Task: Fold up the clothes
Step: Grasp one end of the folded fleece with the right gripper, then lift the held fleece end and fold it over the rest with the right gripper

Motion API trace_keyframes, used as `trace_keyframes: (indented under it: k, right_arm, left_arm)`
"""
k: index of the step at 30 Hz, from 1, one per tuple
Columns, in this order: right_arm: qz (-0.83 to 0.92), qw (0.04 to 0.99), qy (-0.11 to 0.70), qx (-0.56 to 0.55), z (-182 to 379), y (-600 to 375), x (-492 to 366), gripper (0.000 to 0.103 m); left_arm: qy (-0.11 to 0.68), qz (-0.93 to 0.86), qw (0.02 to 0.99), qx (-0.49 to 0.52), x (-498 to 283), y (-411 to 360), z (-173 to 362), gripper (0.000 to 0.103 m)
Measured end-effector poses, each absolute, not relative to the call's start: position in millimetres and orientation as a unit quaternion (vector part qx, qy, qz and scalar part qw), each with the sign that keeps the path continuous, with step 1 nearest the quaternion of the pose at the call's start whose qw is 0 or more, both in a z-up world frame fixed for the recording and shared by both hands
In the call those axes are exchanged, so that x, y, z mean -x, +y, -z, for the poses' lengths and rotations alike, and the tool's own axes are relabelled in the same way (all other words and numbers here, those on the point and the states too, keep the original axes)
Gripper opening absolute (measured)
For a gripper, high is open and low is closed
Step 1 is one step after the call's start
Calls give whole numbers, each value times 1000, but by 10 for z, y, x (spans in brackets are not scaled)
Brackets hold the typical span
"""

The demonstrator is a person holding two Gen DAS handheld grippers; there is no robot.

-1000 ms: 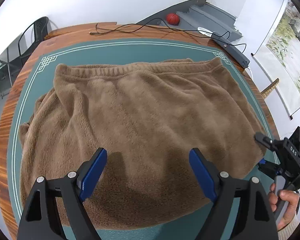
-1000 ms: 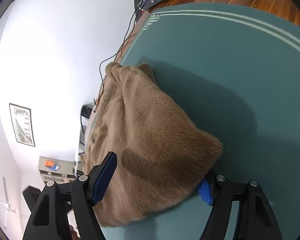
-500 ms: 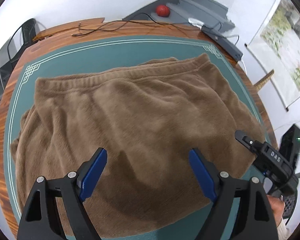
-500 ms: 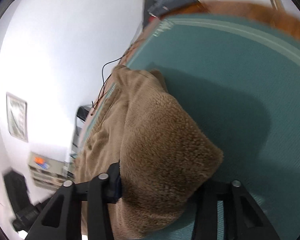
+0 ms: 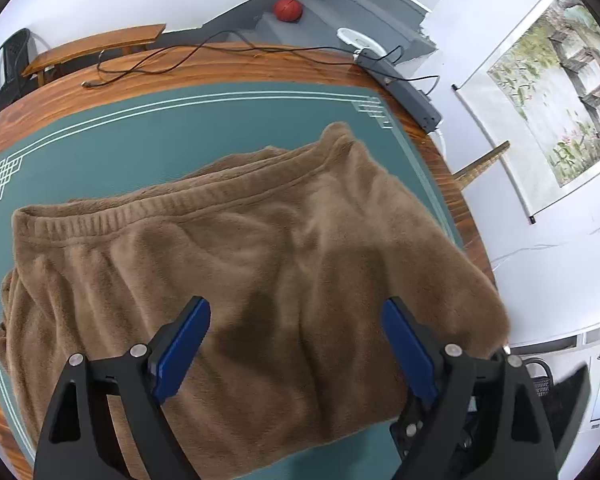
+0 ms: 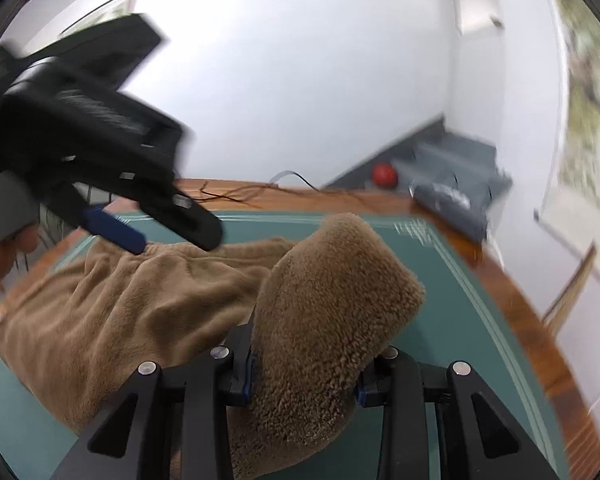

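A brown fleece garment [image 5: 236, 264] lies spread on the green mat [image 5: 140, 132], which covers most of a wooden table [image 5: 236, 66]. Its ribbed waistband [image 5: 188, 204] runs along the garment's far edge, toward the mat's far border.

Left gripper [image 5: 296, 344]: jaws wide apart, blue pads [image 5: 180, 346] clear of each other, held above the near half of the garment. Whether the pads touch the fleece cannot be told.

Right gripper [image 6: 304, 376]: jaws clamped on a thick bunch of the garment's corner [image 6: 332, 296]. That corner is lifted off the mat and stands up as a rounded hump between the fingers, at the garment's right end. The remainder of the garment lies flat on the mat to the left of the hump.

Beyond the mat's far edge, a black cable [image 5: 172, 58] trails across the bare wood. A grey power strip [image 5: 400, 88] sits at the table's far right corner. A red ball [image 5: 287, 9] rests on grey steps [image 5: 352, 12] behind the table.
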State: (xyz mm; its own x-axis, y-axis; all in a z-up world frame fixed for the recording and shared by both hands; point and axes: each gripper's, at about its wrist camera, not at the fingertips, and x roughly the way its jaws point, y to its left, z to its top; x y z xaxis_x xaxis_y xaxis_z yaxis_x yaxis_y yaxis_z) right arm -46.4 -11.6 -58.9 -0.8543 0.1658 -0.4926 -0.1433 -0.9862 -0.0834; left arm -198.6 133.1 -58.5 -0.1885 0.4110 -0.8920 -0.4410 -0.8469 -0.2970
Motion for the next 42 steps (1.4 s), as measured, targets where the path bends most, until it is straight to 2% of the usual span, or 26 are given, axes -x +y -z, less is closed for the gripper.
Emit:
trace_keyframes:
  k: [5, 12, 21, 24, 25, 26, 28, 37, 42]
  right_arm:
    - [-966, 56, -81, 239, 540, -409, 439, 36]
    - [-967, 15, -109, 231, 508, -685, 406, 34]
    - [-966, 18, -80, 246, 488, -639, 501, 32]
    - [-963, 47, -39, 262, 521, -385, 658, 34]
    - [-961, 56, -19, 271, 533, -288, 684, 42]
    - [-958, 62, 1, 280, 546, -197, 700, 59]
    - [-950, 73, 53, 299, 579, 8, 707, 75]
    - [-825, 95, 412, 375, 1209, 1207, 629, 76]
    - [-799, 64, 485, 350, 1322, 1295, 572, 78]
  left_arm:
    - [-37, -760, 270, 590, 2048, 1056, 659, 90]
    - [-97, -755, 263, 593, 2059, 699, 652, 90]
    - [-145, -754, 265, 583, 1893, 367, 694, 91]
    - [-158, -752, 252, 588, 1811, 232, 830, 91]
    - [-161, -752, 246, 590, 1796, 187, 875, 91]
    - [-164, -751, 240, 593, 1782, 131, 925, 91]
    - [-168, -754, 220, 596, 1765, -3, 1013, 91]
    - [-217, -765, 157, 585, 1710, -657, 1269, 91]
    - [-235, -769, 155, 573, 1725, -723, 1285, 91]
